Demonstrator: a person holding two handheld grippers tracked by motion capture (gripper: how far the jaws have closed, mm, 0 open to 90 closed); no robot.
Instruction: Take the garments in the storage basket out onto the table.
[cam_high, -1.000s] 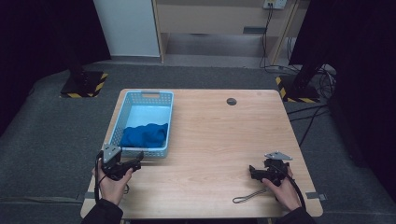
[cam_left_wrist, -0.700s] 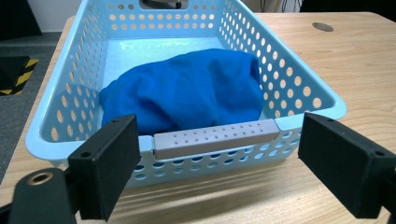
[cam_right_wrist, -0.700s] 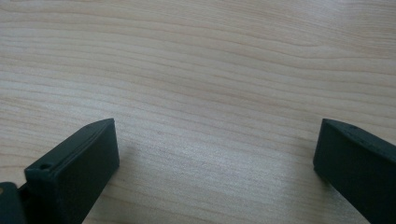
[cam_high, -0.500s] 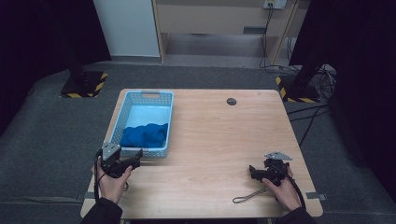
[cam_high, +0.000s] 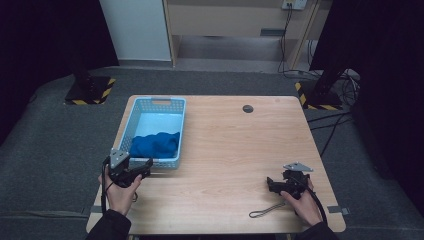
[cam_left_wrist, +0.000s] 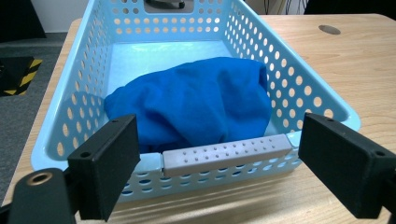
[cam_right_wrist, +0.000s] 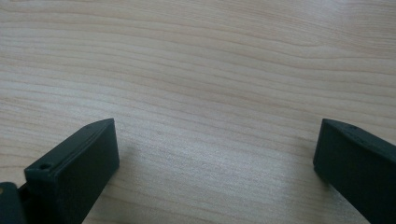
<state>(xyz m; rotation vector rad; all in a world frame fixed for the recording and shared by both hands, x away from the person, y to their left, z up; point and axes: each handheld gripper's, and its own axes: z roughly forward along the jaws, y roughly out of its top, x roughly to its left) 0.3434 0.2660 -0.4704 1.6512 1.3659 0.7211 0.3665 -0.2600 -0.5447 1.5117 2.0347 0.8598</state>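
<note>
The table (cam_high: 225, 150) carries a basket (cam_high: 172, 105) at left of centre in the high view, with the cloth (cam_left_wrist: 196, 102) heaped in its near end. The left gripper (cam_left_wrist: 219, 154), jaws spread, faces the near rim; lift over that rim, then pinch a high fold. The right gripper (cam_right_wrist: 215, 163), jaws also spread, waits over bare wood.

Wooden table (cam_high: 225, 150) — light-blue basket (cam_high: 172, 125) at its left edge
</note>
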